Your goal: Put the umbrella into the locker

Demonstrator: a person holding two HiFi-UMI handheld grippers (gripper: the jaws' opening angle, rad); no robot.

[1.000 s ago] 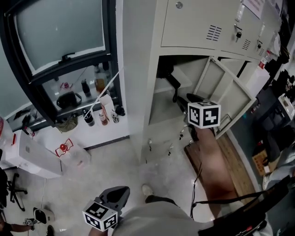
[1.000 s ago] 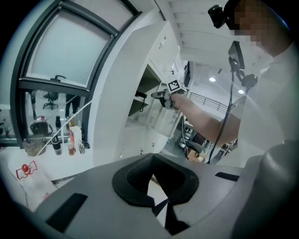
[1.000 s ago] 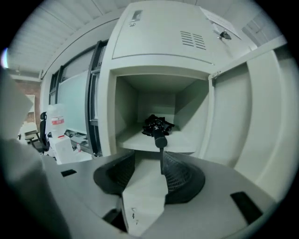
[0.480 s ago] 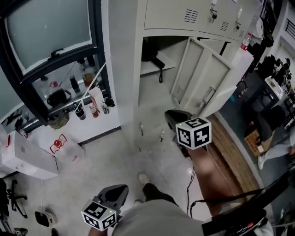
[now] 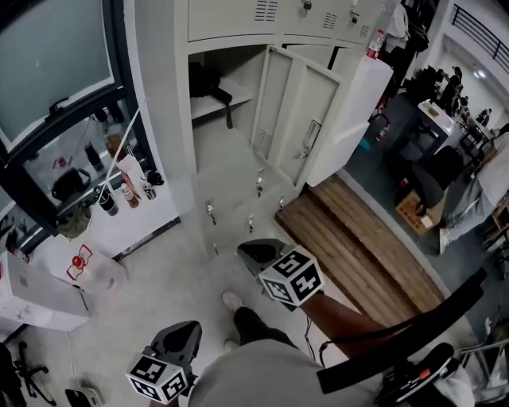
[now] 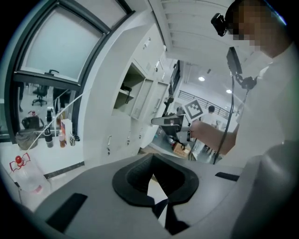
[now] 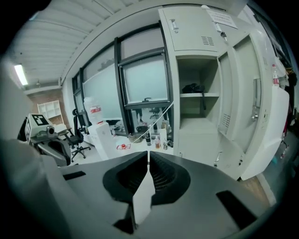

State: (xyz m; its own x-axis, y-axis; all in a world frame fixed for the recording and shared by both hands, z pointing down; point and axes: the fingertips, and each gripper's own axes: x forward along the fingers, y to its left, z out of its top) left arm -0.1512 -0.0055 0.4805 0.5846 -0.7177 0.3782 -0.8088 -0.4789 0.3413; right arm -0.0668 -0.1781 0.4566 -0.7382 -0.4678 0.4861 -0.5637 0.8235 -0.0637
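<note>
Spotting the umbrella lying on the shelf inside the open locker, seemingly stretching along that shelf with one end dangling over its front edge. Holding the right claw pinched together on nothing, below and in front of the locker and nearer it, with the left claw likewise closed and empty, farther out. Getting a square-on look into the locker only from the right claw view, the head view adding the door standing wide, the left claw view catching it side-on.

The locker is cream, the umbrella black, the floor planks brown, the window frame black.
</note>
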